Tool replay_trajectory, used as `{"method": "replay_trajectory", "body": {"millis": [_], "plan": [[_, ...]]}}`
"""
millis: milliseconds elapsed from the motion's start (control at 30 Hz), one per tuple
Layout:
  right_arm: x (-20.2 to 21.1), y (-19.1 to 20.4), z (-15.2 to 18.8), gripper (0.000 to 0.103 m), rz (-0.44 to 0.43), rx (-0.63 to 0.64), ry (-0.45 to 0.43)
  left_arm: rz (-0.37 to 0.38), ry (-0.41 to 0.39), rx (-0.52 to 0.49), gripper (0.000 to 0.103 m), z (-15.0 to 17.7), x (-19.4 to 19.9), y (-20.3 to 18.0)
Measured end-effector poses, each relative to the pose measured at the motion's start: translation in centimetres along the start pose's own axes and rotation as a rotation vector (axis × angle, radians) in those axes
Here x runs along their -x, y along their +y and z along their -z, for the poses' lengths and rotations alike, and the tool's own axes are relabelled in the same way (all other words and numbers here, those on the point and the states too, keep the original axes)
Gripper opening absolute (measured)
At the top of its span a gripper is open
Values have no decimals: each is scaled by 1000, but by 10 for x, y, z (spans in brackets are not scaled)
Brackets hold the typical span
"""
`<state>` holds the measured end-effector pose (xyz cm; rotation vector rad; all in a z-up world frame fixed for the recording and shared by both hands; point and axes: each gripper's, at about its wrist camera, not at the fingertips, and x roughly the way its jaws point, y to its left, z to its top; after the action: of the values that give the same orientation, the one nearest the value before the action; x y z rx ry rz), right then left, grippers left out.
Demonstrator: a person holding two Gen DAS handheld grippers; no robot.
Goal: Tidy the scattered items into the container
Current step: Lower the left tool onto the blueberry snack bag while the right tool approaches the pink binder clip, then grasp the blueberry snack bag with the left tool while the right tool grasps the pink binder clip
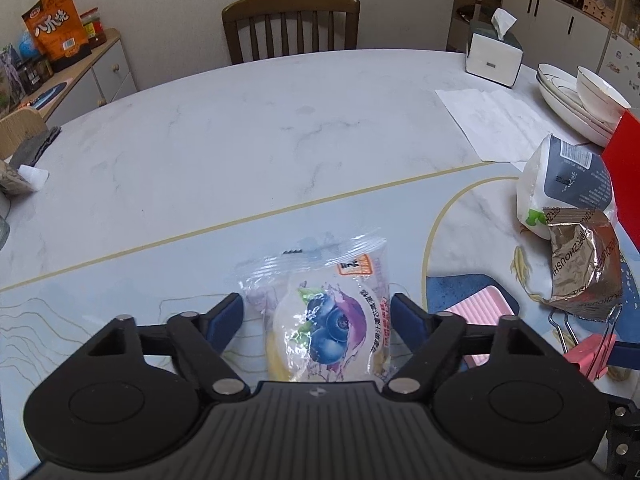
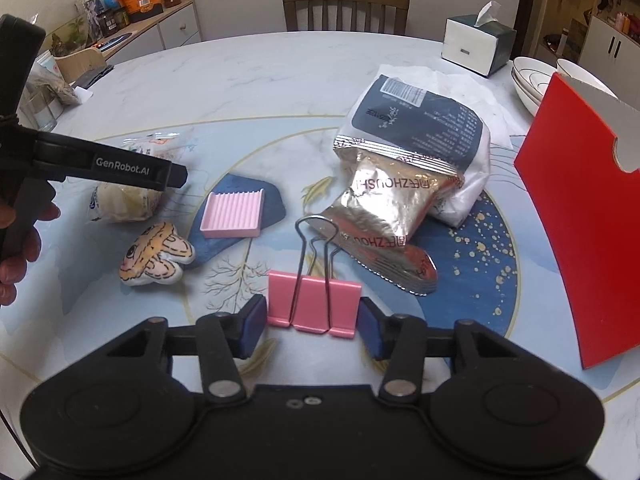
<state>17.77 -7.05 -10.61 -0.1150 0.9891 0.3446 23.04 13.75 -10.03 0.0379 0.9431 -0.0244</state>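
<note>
Both hand-held grippers straddle items: left hand-held gripper (image 1: 316,316) pastry packet (image 1: 328,320), right hand-held gripper (image 2: 314,322) binder clip (image 2: 314,304).

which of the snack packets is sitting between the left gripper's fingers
The clear blueberry-print packet, between the left gripper fingers; the gold foil packet and white-and-navy packet lie off to the side.

I see table (image 2: 280,64): glossy marble-look top | blueberry snack bag (image 1: 332,320): clear shiny plastic film | foil packet (image 2: 384,208): crinkled metallic | binder clip (image 2: 312,304): pink painted metal, wire handles | red box (image 2: 580,208): matt card | chair (image 1: 290,24): wood
</note>
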Motion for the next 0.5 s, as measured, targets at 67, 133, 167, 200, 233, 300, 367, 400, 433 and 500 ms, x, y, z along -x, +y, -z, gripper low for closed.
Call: {"method": "replay_trajectory", "body": {"millis": [67, 133, 167, 200, 233, 300, 367, 400, 433, 500], "plan": [[0, 0, 0, 48, 0, 1, 0, 5, 8, 6, 71, 1, 0, 0], [1, -1, 0, 47, -1, -4, 0, 1, 8, -1, 66, 2, 1, -1], [1, -2, 0, 47, -3, -4, 0, 0, 8, -5, 63, 2, 2, -2], [2, -3, 1, 47, -5, -5, 0, 0, 9, -7, 59, 2, 2, -3], [2, -3, 2, 47, -7, -4, 0, 3, 11, -8, 58, 2, 3, -3], [3, -5, 3, 47, -9, -2, -1, 3, 14, -10, 55, 3, 3, -4], [4, -6, 3, 47, -11, -5, 3, 2, 14, -12, 53, 4, 4, -5], [5, -7, 4, 47, -11, -6, 3, 1, 14, -12, 52, 4, 5, -5], [5, -7, 4, 47, -11, -8, 4, 2, 14, -11, 52, 4, 5, -5], [7, -8, 4, 47, -15, -14, 4, 0, 15, -10, 51, 5, 7, -6]]}}
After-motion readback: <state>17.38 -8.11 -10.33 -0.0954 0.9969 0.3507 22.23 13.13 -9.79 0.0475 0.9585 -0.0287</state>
